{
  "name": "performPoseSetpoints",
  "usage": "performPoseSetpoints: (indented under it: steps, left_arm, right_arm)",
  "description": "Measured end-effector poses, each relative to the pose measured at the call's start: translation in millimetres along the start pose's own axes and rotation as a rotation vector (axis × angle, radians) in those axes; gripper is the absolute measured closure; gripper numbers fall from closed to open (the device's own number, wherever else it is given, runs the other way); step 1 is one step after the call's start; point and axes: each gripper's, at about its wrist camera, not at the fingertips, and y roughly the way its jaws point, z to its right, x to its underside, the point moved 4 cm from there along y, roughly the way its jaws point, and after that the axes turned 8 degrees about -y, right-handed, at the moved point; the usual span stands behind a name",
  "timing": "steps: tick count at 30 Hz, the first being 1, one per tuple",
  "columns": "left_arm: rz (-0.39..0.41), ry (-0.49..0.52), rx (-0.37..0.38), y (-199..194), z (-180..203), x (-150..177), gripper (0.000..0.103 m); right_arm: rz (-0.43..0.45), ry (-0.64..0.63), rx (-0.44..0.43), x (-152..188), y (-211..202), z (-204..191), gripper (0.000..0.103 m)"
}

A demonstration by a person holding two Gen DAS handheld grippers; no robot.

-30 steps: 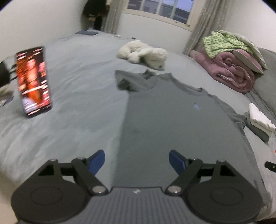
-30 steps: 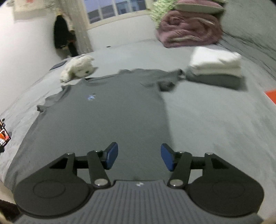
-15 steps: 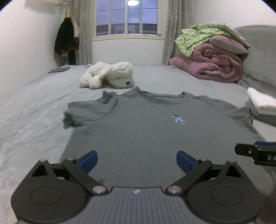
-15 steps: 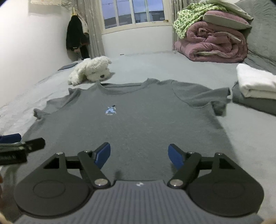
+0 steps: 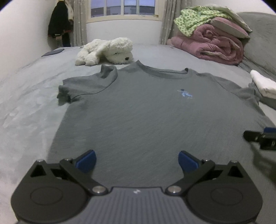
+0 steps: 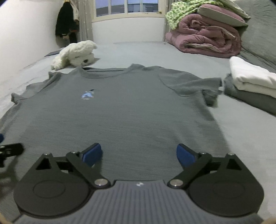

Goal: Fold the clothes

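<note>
Grey T-shirt [image 5: 138, 112] spread flat on bed [image 5: 25, 103], collar toward 12 o'clock. Left gripper [image 5: 137, 161] and right gripper [image 6: 138, 155] at 6 o'clock over hem, jaws just opened wide, clamping nothing.

One grey T-shirt [image 5: 138, 110] lies spread on one bed [image 5: 25, 96]; two grippers, the left gripper [image 5: 137, 161] and the right gripper [image 6: 138, 155]; one white plush dog [image 5: 107, 50]; one stack of two folded garments, a white one [image 6: 250, 79] on a grey one [image 6: 255, 100]; one rolled pink quilt [image 5: 213, 44]; one green patterned cloth [image 5: 191, 19]; one window [image 5: 123, 7]; one dark coat [image 5: 59, 22]
</note>
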Motion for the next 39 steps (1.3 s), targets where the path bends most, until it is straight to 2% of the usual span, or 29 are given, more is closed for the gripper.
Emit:
performPoseSetpoints:
  steps: [4,7,10,11,15,17,21,24,27,30,39]
  left_arm:
    - [-0.018,-0.016,0.022,-7.1,-20.3,0.5,0.001]
    - [-0.023,-0.063,0.062,-13.3,-38.6,-0.9,0.001]
    - [-0.016,-0.209,0.145,-24.7,-61.6,-5.5,0.001]
    - [-0.012,-0.294,0.209,-29.4,-70.8,-7.6,0.001]
    - [-0.009,-0.694,0.6,-41.2,-98.4,-14.2,0.001]
    - [0.006,-0.81,0.745,-46.0,-100.3,-17.3,0.001]
    - [-0.028,-0.898,0.913,-48.7,-87.6,-22.2,0.0]
    - [-0.057,-0.94,0.98,-47.7,-75.6,-23.6,0.0]
    - [-0.079,-0.966,0.999,-46.3,-64.3,-24.7,0.0]
    - [-0.09,-0.992,0.986,-40.5,-56.5,-26.7,0.0]
    - [-0.149,-0.932,0.794,-13.7,-37.0,-60.6,0.0]
  right_arm:
    - [-0.014,0.009,0.016,7.1,-4.4,23.8,0.002]
    - [-0.023,0.014,0.041,14.2,-10.5,42.2,0.002]
    - [-0.036,0.016,0.076,20.8,-18.8,57.1,0.0]
    - [-0.041,0.021,0.088,23.0,-21.4,62.3,0.0]
    - [-0.056,0.151,0.101,26.6,-29.4,86.2,0.0]
    - [-0.051,0.221,0.095,26.0,-34.4,94.5,0.0]
    - [-0.046,0.312,0.075,23.4,-40.6,102.2,0.0]
    - [-0.037,0.329,0.072,20.4,-43.6,102.0,0.0]
    - [-0.03,0.324,0.071,17.3,-45.4,101.1,0.0]
    - [-0.035,0.335,0.05,14.8,-43.7,100.0,0.0]
    - [-0.044,0.333,0.029,-9.4,-23.7,106.7,0.0]
